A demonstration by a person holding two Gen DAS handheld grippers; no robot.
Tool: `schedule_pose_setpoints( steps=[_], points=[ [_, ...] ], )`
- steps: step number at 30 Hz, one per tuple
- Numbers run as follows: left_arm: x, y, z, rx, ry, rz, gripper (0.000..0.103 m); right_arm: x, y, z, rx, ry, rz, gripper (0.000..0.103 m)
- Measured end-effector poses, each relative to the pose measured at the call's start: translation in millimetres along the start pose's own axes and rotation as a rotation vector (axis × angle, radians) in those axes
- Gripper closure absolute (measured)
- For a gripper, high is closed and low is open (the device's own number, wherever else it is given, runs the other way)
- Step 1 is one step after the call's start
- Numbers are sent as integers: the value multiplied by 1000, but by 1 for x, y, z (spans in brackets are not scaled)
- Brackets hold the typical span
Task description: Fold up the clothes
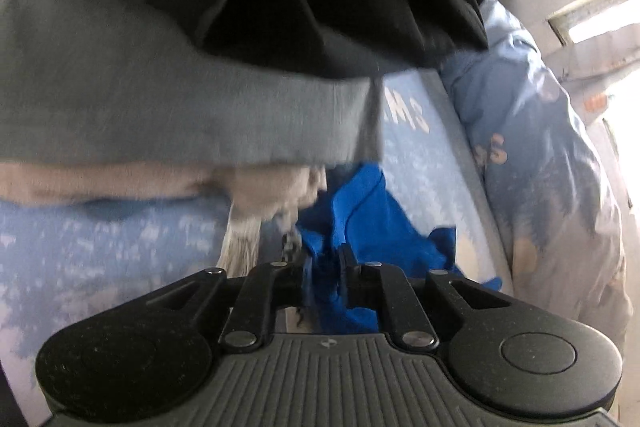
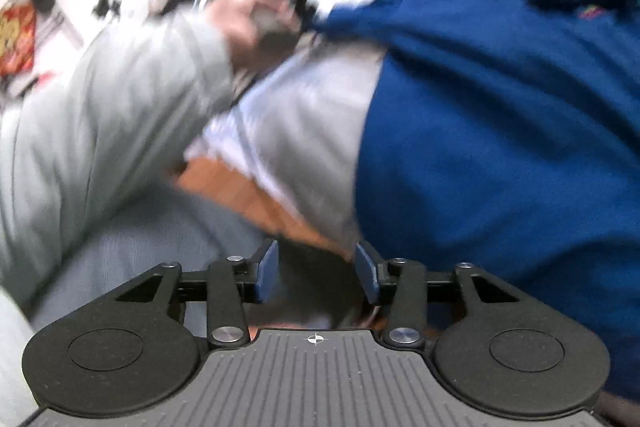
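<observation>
Blue garment spread on the bed, both grippers at its edges
The left hand-held gripper (image 1: 322, 267) has blue garment (image 1: 372, 223) cloth between its narrowly parted jaws on the bed (image 1: 100, 247); whether it grips, I cannot tell; the right hand-held gripper (image 2: 316, 275) stands open, empty

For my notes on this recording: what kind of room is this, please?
Probably a bedroom. A patterned blue sheet covers a bed, a bunched duvet lies beside it, and loose clothes lie around, such as a blue garment.
</observation>
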State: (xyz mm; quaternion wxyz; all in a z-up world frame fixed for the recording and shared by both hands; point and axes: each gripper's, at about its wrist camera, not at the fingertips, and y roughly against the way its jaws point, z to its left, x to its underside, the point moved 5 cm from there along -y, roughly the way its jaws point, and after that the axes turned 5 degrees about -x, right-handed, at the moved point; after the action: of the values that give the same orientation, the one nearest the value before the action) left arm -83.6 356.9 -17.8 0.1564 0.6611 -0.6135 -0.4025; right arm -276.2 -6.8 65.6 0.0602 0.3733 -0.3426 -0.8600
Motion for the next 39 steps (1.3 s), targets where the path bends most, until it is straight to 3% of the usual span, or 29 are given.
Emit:
schedule_pose_setpoints(
  steps=[1, 3, 4, 7, 10, 12, 14, 19, 27, 31, 34, 37, 39],
  points=[
    [3, -1, -1, 8, 3, 14, 75, -10, 5, -4, 13, -4, -32, 48],
    [6, -3, -4, 14, 7, 30, 54, -33, 13, -12, 43, 1, -93, 36],
    [6, -2, -4, 9, 12, 26, 50, -48, 17, -15, 65, 16, -120, 33],
    [0, 8, -5, -15, 18, -46, 49, -90, 22, -21, 118, 54, -201, 28],
    [-6, 27, -14, 11, -15, -145, 49, -126, 24, -27, 146, 58, -286, 18],
    [-9, 30, -29, 82, -61, -167, 36, -142, 22, -35, 169, 64, -319, 16],
    [-5, 25, -41, 130, -102, -150, 25, -155, 18, -43, 194, 74, -341, 16],
    [11, -2, -62, 196, -166, -56, 24, -177, 25, -75, 295, 115, -367, 16],
    [48, -40, -88, 192, -150, 39, 24, -220, 35, -153, 473, 244, -284, 16],
    [81, -47, -109, 227, -199, 95, 24, -245, 39, -217, 597, 277, -216, 16],
    [105, -50, -125, 245, -256, 112, 24, -261, 43, -270, 642, 269, -180, 16],
    [125, -52, -136, 246, -304, 130, 24, -277, 41, -323, 636, 239, -150, 21],
    [139, -55, -141, 243, -344, 145, 24, -282, 29, -347, 601, 268, -96, 37]
  ],
)
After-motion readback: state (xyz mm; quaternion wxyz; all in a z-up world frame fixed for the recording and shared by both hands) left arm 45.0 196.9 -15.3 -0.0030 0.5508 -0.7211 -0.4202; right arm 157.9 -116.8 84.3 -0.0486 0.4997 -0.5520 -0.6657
